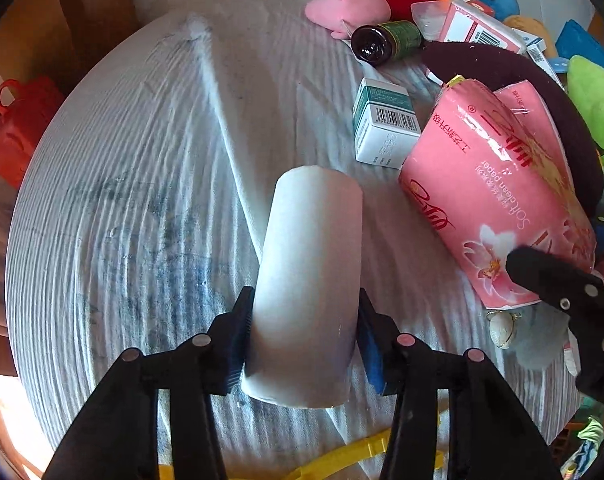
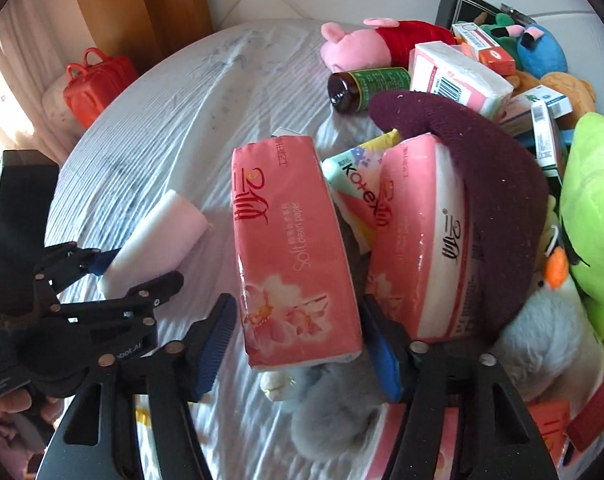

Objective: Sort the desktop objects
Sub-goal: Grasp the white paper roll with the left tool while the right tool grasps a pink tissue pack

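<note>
My left gripper (image 1: 304,334) is shut on a white paper roll (image 1: 310,280), which lies along the fingers over the pale striped tablecloth (image 1: 141,184). The roll also shows in the right wrist view (image 2: 157,236), held by the left gripper (image 2: 101,268). My right gripper (image 2: 297,350) is open around the near end of a pink tissue pack (image 2: 293,248); its pads stand on both sides without visibly pressing. The same pack shows in the left wrist view (image 1: 498,208) with one right finger (image 1: 550,276) against it.
A heap fills the right side: a second pink tissue pack (image 2: 422,240), a Kotex pack (image 2: 358,184), a maroon cloth (image 2: 494,184), a brown bottle (image 2: 366,84), a white-green box (image 1: 382,120), a pink pig plush (image 2: 362,46), a grey plush (image 2: 338,400). A red bag (image 2: 97,80) sits beyond the table's left edge.
</note>
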Demonstrator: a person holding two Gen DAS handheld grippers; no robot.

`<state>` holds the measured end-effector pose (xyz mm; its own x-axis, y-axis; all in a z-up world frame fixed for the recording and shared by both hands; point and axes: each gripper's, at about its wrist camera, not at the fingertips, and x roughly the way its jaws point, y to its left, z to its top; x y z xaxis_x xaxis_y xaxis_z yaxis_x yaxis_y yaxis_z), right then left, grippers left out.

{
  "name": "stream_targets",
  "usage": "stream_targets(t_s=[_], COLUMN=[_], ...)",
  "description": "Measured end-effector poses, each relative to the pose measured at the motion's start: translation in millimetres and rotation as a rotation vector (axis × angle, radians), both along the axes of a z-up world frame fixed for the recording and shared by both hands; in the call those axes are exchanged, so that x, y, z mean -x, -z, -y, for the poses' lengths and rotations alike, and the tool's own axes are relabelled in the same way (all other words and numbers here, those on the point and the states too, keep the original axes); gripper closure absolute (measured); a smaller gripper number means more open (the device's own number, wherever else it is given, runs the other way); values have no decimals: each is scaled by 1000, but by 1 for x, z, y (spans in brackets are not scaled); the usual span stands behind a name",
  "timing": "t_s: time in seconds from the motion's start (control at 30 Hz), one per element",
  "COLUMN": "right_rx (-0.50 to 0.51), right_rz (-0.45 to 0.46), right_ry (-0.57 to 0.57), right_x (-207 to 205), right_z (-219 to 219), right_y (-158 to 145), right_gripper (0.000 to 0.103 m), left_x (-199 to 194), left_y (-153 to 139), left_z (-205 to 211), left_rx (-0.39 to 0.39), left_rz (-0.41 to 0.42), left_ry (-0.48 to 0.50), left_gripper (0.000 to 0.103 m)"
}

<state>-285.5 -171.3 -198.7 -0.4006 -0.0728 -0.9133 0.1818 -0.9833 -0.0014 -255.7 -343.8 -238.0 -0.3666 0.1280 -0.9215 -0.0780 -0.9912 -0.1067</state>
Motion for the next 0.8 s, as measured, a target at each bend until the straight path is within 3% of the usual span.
stream_targets(t_s=[0.17,0.4,0.6,0.8], right_rx=[37,52,45,5], right_rz=[-75,-233,-395,-506], right_ry=[11,45,65,107], right_x=[-9,-24,-55,-93], right_z=[-1,-19,-56,-138], right_y=[-27,-99,-172,-223], right_gripper=[58,59,59,59], left_x=[-10,-29,-32,-54], left_y=[-34,-122,-180,-223], left_z=[4,-8,-58,-142], left_rx=[-1,-31,-23,-31], left_rz=[-76,-275,-430,-527], left_ry=[-19,-15,28,55], left_gripper=[58,58,58,58])
